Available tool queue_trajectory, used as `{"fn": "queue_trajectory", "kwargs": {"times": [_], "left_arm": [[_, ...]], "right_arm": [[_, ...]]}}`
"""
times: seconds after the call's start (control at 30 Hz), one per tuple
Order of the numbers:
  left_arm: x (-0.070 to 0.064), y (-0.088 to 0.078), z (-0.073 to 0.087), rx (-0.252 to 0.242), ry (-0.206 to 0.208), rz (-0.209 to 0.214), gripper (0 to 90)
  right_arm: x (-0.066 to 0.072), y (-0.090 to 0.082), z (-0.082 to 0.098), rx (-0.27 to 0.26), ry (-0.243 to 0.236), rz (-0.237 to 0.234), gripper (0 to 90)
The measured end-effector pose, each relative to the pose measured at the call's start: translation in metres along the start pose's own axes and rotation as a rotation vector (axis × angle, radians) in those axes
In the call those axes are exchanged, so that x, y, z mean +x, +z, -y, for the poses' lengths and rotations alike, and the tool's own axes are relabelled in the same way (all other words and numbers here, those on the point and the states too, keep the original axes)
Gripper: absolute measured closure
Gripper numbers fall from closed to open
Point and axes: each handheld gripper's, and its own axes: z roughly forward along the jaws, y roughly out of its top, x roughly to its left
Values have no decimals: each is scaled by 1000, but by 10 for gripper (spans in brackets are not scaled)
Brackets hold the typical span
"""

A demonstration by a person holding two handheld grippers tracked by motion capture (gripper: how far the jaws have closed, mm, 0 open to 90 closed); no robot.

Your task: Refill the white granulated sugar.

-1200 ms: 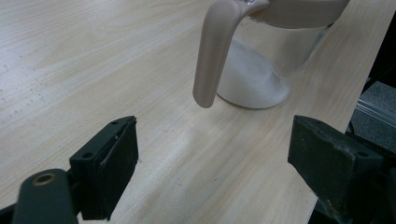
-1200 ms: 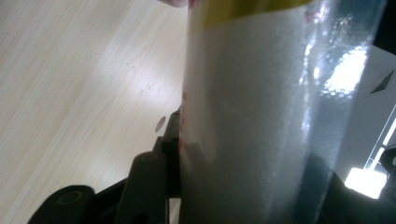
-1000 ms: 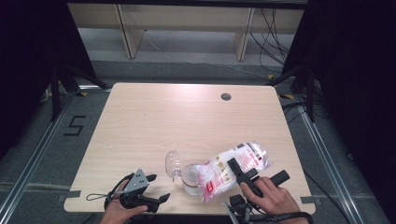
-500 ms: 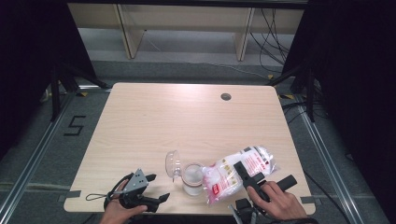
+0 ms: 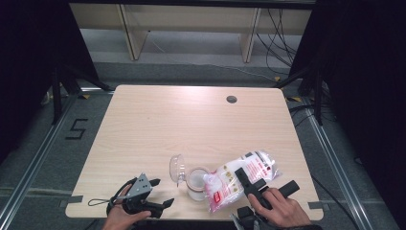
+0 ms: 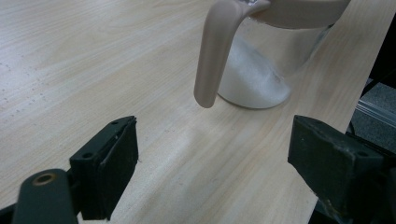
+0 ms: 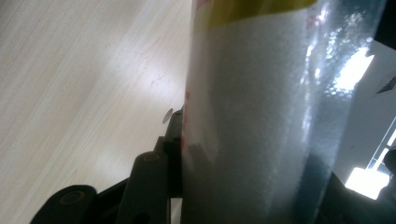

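I had the right gripper clamped on the bag, tilted over the jar near the table's front edge | left gripper jaws apart, nothing between them, just beside jar

1. A big black number 5 is marked on the grey floor, just to the left of the wooden surface.
2. The clear bag of white grains lies on the surface near its front edge. It has red and white labels with print on them, but the print is too small to read.
3. No other words or numbers can be read.
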Motion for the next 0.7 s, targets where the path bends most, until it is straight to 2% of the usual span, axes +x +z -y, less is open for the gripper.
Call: {"fn": "queue_trajectory", "kwargs": {"times": [0.07, 0.1, 0.17, 0.33, 0.37, 0.43, 0.53, 0.6, 0.67, 0.7], "left_arm": [[3, -1, 0, 15, 32, -5, 158], [2, 1, 0, -4, 10, 4, 158], [1, 1, 0, -4, 0, 7, 158], [3, 0, 0, 5, 36, 6, 158], [1, 1, 0, 5, 9, 4, 158], [2, 0, 0, 6, 24, 1, 158], [1, 0, 0, 5, 8, -8, 158], [3, -1, -1, 24, 30, -16, 158], [0, 0, 0, 1, 3, -4, 158], [0, 0, 0, 1, 2, 1, 158]], "right_arm": [[1, 0, 0, -4, 29, 9, 647], [0, 0, 1, 0, 16, 3, 648], [0, 0, 0, -7, 32, 13, 648], [-2, -1, -4, -11, -1, 10, 648], [-2, -1, -5, -15, 5, 14, 648], [-4, 0, -7, -21, -11, 8, 648], [-5, 1, -10, -26, -24, 9, 649], [-6, 2, -11, -31, -25, 9, 649], [-6, 3, -12, -28, -16, 9, 649], [-6, 3, -11, -33, -20, 12, 649]]}}
